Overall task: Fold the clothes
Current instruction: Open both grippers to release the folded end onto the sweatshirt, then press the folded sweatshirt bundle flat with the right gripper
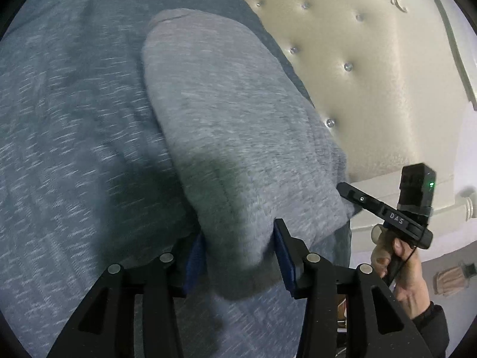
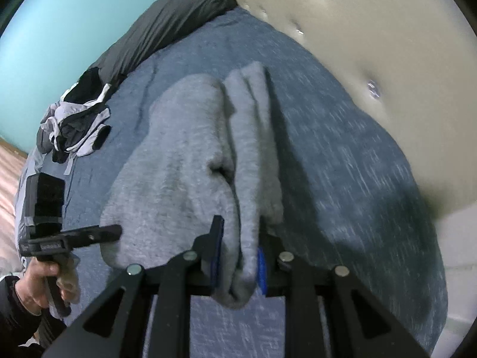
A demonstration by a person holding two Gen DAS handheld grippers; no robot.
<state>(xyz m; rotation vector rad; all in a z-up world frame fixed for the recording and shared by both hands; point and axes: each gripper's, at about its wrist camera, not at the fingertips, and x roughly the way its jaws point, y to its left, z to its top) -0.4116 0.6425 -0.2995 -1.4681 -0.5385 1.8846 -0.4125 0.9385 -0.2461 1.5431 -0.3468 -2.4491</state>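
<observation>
A grey sweatshirt-like garment (image 1: 223, 119) lies folded lengthwise on the blue-grey bedspread (image 1: 59, 149), and its near end is lifted. In the left wrist view, my left gripper (image 1: 240, 256) is shut on one near corner, the thick cloth filling the gap between its blue pads (image 1: 284, 256). In the right wrist view, my right gripper (image 2: 238, 256) pinches the other near corner of the garment (image 2: 179, 155), and a narrow fold (image 2: 247, 223) runs down between its pads. Each view shows the other gripper held in a hand (image 1: 402, 271) at the garment's edge.
A cream tufted headboard (image 2: 357, 44) runs along the bed's right side. A dark pillow or blanket (image 2: 167, 21) lies at the far end. A heap of black and pale clothes (image 2: 74, 122) sits at the left edge of the bedspread (image 2: 357, 179). Beyond is a teal wall (image 2: 59, 29).
</observation>
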